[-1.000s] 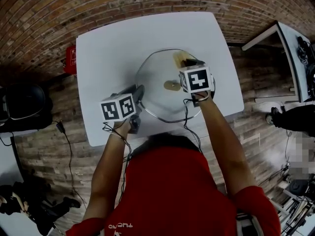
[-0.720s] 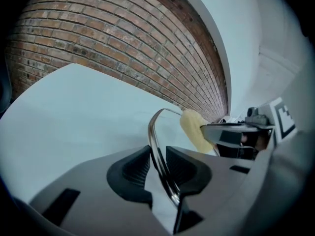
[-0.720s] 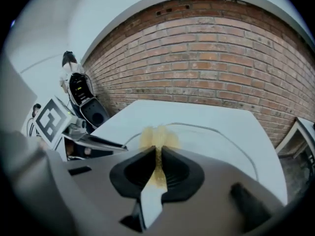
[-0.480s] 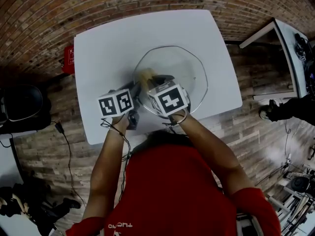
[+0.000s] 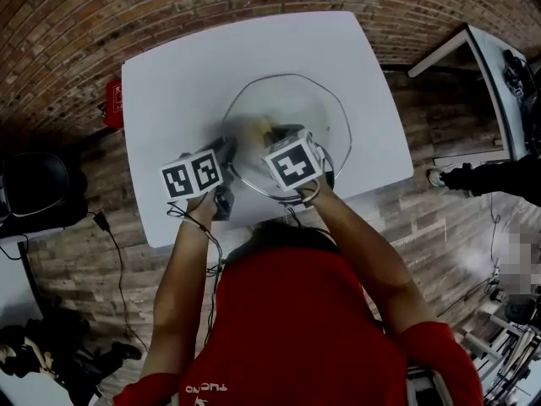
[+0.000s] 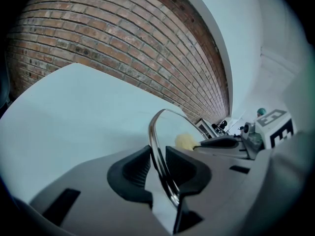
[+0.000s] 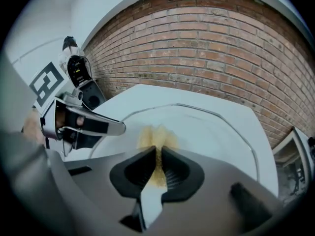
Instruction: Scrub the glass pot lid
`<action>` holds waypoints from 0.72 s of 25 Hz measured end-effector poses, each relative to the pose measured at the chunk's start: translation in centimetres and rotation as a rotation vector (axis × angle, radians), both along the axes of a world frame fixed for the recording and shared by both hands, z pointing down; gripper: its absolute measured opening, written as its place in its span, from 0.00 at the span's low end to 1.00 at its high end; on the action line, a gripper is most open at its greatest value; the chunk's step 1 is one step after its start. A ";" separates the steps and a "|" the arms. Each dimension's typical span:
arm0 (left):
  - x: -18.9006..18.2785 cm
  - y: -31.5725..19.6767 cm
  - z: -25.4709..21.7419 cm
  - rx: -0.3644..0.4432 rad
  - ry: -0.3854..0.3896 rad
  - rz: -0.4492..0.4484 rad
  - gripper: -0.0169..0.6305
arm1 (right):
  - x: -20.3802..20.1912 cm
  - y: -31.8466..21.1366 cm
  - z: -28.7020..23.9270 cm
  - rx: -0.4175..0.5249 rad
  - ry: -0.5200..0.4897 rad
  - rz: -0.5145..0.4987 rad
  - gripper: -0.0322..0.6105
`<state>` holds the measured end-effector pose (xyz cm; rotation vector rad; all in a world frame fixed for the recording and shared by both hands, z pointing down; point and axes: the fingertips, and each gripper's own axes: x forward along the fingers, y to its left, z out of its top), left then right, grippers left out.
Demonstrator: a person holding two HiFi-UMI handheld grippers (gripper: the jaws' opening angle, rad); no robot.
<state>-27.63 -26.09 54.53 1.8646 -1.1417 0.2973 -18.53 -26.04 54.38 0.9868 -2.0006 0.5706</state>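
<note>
Left tongs (image 6: 157, 162) clamp the lid rim (image 6: 153, 132) — right tongs (image 7: 158, 165), tilted down, pinch a sponge (image 7: 155, 136).

Left gripper (image 5: 226, 152), right gripper (image 5: 264, 134) at glass lid (image 5: 314, 110)

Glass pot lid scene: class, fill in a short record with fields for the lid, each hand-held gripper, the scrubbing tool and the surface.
Object: glass pot lid with a metal rim
Surface: white table, below the lid
Holder: left hand-held gripper, jaws closed on the lid's rim
Scrubber: right hand-held gripper, jaws closed on a yellow sponge
Sponge position: over the glass, near the left hand-held gripper; appears to touch it
Stage: scrubbing appears under way
</note>
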 end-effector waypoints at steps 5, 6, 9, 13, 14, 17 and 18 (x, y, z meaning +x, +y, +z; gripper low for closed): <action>-0.1 0.0 0.0 0.000 -0.002 -0.005 0.19 | 6.9 -1.4 0.0 0.035 0.078 0.100 0.13; 0.0 0.0 0.0 0.000 -0.002 -0.005 0.19 | 8.3 -1.6 -0.1 0.044 0.092 0.122 0.13; 0.1 0.0 0.0 -0.001 -0.003 -0.008 0.19 | 12.6 -1.7 -0.6 0.038 0.144 0.204 0.13; 0.2 0.0 -0.1 -0.002 -0.003 -0.014 0.18 | 15.4 -2.2 -1.3 0.072 0.141 0.261 0.13; 0.2 0.0 -0.1 -0.003 -0.003 -0.016 0.18 | 15.4 -2.2 -1.3 0.077 0.135 0.264 0.13; 0.1 0.0 0.0 -0.006 0.004 -0.025 0.18 | 14.0 -1.0 -1.8 0.059 0.104 0.239 0.13; 0.1 0.0 0.0 -0.007 0.008 -0.029 0.18 | 12.9 -0.2 -2.0 0.047 0.082 0.216 0.13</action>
